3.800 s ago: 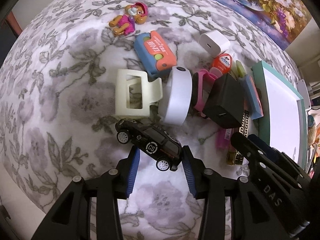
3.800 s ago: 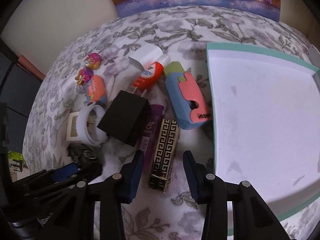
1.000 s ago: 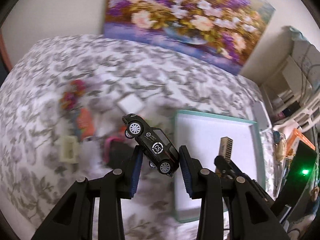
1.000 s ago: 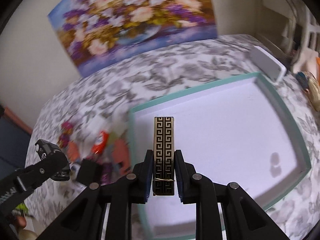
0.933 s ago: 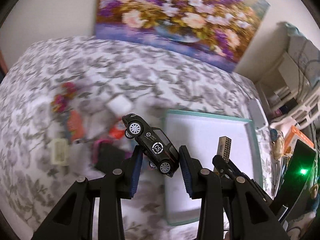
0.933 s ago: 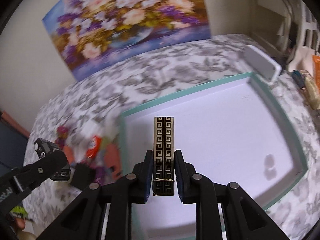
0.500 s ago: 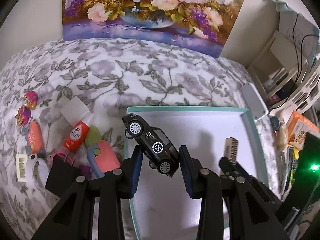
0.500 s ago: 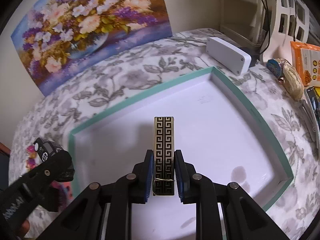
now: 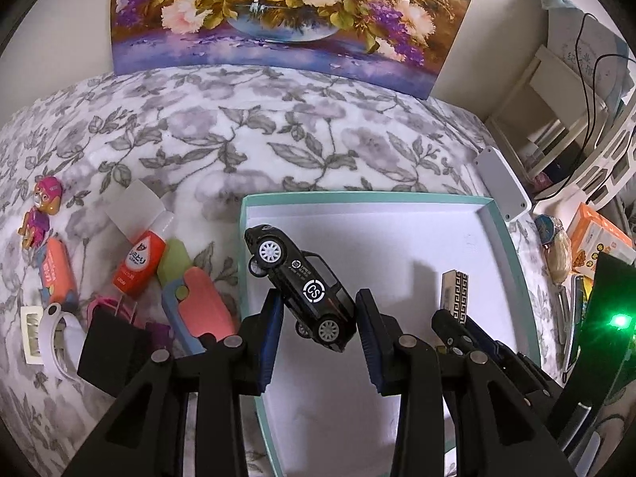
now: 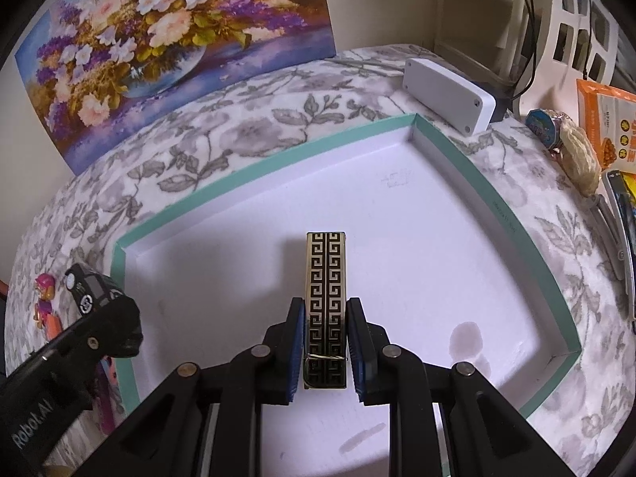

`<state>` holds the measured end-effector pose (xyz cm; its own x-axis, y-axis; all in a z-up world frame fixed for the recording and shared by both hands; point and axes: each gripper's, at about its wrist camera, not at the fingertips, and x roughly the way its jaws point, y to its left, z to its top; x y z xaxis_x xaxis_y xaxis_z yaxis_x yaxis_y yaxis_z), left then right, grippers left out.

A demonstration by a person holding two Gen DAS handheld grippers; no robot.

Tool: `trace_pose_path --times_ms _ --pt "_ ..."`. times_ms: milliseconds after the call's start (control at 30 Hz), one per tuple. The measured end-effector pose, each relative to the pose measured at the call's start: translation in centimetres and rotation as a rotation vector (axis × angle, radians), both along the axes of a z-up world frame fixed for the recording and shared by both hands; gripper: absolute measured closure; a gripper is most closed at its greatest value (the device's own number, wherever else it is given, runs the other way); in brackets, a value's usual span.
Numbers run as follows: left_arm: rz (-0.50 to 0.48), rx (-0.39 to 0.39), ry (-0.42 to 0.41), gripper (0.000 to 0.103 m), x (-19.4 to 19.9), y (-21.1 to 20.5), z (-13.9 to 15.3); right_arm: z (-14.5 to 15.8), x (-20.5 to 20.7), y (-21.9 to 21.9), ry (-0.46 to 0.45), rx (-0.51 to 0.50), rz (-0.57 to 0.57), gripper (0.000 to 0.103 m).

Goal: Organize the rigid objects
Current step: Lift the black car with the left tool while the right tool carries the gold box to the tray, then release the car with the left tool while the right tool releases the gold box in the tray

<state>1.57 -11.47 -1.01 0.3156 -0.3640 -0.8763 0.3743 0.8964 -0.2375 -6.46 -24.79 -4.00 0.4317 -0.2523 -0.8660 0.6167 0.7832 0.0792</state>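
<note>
My left gripper (image 9: 320, 324) is shut on a black toy car (image 9: 299, 276) and holds it tilted above the left part of a white tray with a teal rim (image 9: 512, 246). My right gripper (image 10: 326, 344) is shut on a gold and black patterned case (image 10: 326, 282), held over the middle of the same tray (image 10: 254, 171). The case also shows in the left wrist view (image 9: 456, 292), and the car shows at the left of the right wrist view (image 10: 93, 288). The tray floor under both is bare.
Left of the tray lie a red glue bottle (image 9: 139, 260), a pink and blue case (image 9: 200, 312), a black box (image 9: 115, 349), a white ring (image 9: 59, 340), an orange eraser (image 9: 59, 276) and a toy pup (image 9: 39, 208). A grey box (image 10: 449, 95) and snacks (image 10: 608, 127) sit right.
Both grippers lifted their objects off the floral cloth and carried them right over the tray. In the last half second they moved a little further over it.
</note>
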Motion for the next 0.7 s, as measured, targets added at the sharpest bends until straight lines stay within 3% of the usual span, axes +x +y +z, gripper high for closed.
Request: trace_pose_path --times_ms 267,333,467,500,533,700 --pt "-0.001 -0.004 0.009 0.063 0.0 0.1 0.2 -0.3 -0.1 0.1 0.014 -0.005 0.003 0.08" --pt "0.009 -0.008 0.008 0.055 0.1 0.3 0.4 -0.2 -0.1 0.1 0.012 -0.013 0.004 0.08" --pt "0.042 -0.011 0.003 0.049 0.4 1.1 1.1 -0.3 0.0 0.1 0.017 -0.016 0.006 0.08" --pt "0.057 -0.01 0.0 0.043 0.5 1.5 1.2 -0.3 0.0 0.1 0.018 -0.016 0.006 0.08" --pt "0.069 -0.009 -0.002 0.036 0.6 1.8 1.4 -0.3 0.0 0.1 0.019 -0.017 0.006 0.079" --pt "0.139 0.017 0.005 0.025 1.3 3.4 1.4 -0.5 0.2 0.3 0.036 -0.031 0.013 0.064"
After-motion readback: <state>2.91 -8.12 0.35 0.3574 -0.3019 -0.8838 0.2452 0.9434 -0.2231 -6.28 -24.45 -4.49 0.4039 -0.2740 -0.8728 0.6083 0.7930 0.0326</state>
